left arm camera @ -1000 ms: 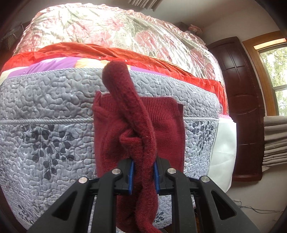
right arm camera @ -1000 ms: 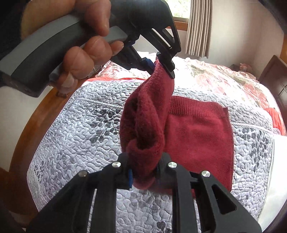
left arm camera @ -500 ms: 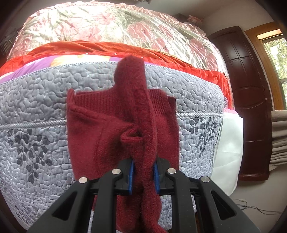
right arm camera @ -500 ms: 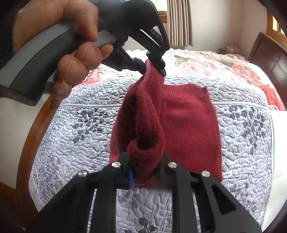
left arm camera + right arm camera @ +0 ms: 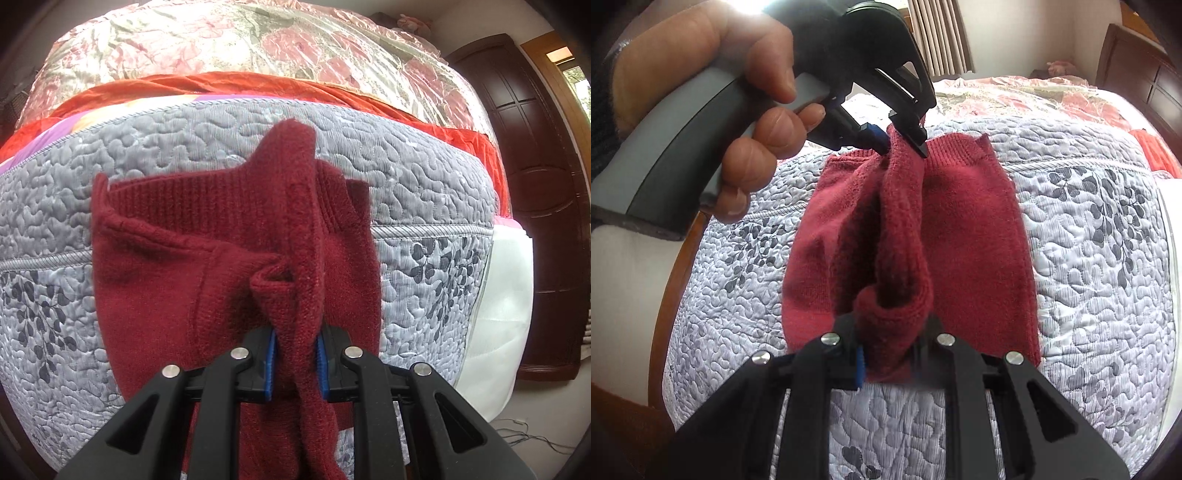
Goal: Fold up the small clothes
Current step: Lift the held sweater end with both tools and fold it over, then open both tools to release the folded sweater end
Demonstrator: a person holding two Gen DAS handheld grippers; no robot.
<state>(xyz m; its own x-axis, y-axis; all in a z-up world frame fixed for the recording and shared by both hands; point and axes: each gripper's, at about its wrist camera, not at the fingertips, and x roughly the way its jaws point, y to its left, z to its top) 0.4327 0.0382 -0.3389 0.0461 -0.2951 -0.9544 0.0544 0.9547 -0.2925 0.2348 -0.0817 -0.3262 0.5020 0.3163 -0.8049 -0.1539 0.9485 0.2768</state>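
A dark red knitted garment [image 5: 155, 280] [image 5: 979, 251] lies spread on the grey quilted bedcover [image 5: 424, 192] [image 5: 1108, 258]. One strip of it is lifted off the bed and stretched between both grippers. My left gripper [image 5: 294, 363] is shut on one end of that strip; in the right wrist view it appears at the garment's far ribbed edge [image 5: 903, 142], held by a hand [image 5: 750, 122]. My right gripper [image 5: 892, 363] is shut on the rolled near end of the strip, close above the garment's near edge.
A floral quilt [image 5: 229, 48] and an orange blanket [image 5: 258, 86] lie further up the bed. A dark wooden wardrobe [image 5: 535, 184] stands beside the bed, a wooden bed frame [image 5: 670, 280] runs along its edge, and curtains [image 5: 938, 37] hang at the back.
The lifted strip has come lower and further over the flat part of the garment. Both cameras have closed in on the bed, and the left gripper now sits at the ribbed edge.
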